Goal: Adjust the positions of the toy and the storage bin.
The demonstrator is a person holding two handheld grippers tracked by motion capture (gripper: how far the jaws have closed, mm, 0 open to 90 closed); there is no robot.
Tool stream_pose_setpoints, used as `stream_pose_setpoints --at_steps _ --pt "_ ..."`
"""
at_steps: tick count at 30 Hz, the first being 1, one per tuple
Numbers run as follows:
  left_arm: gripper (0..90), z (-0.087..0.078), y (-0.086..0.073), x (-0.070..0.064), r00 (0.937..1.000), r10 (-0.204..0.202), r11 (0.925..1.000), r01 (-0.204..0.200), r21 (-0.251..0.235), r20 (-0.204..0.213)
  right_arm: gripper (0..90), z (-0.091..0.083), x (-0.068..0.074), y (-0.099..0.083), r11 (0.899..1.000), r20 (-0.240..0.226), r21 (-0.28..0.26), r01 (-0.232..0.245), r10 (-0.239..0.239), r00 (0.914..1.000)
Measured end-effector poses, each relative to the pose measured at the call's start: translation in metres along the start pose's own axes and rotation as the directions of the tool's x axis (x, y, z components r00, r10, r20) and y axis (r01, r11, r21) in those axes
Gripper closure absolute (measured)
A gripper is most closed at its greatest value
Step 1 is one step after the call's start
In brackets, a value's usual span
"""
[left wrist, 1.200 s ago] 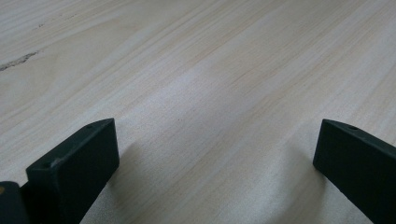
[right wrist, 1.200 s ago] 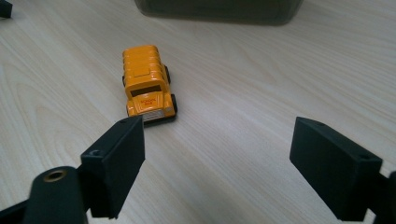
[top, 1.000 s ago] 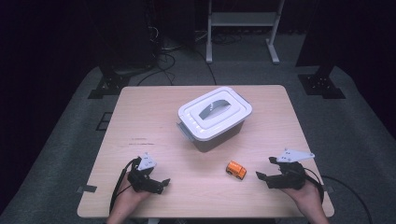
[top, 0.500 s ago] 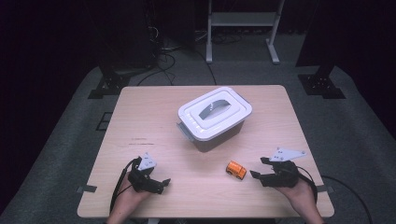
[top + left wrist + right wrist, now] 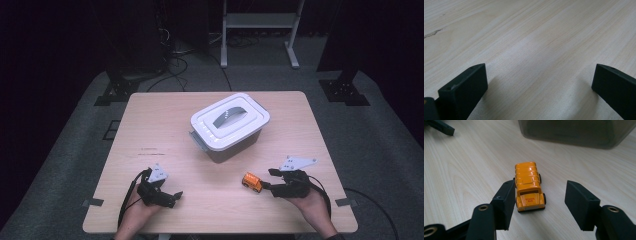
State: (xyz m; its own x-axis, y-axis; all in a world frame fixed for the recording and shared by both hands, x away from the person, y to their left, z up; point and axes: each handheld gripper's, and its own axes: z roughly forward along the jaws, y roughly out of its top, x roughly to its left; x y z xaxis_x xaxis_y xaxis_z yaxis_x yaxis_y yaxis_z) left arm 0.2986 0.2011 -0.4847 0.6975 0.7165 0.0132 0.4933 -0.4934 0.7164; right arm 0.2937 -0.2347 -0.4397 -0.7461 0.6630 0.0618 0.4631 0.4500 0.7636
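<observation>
My right claw is spread wide around a small orange toy school bus standing on the wooden table. One jaw touches the bus's side; the other stands apart. The bus sits near the table's front edge, just in front of a lidded grey box. My left claw rests open on bare wood.
</observation>
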Motion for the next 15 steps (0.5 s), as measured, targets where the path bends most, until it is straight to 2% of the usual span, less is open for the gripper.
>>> stream_pose_setpoints --at_steps 7,15 --pt "0.0 0.000 0.000 0.000 1.0000 0.000 1.0000 0.000 0.001 0.000 47.1 0.013 0.004 0.006 1.000 -0.026 0.015 0.012 -0.011 0.9996" --pt "0.0 0.000 0.000 0.000 1.0000 0.000 1.0000 0.000 0.001 0.000 49.0 0.023 0.006 0.011 0.999 -0.040 0.029 0.018 -0.017 0.9991"
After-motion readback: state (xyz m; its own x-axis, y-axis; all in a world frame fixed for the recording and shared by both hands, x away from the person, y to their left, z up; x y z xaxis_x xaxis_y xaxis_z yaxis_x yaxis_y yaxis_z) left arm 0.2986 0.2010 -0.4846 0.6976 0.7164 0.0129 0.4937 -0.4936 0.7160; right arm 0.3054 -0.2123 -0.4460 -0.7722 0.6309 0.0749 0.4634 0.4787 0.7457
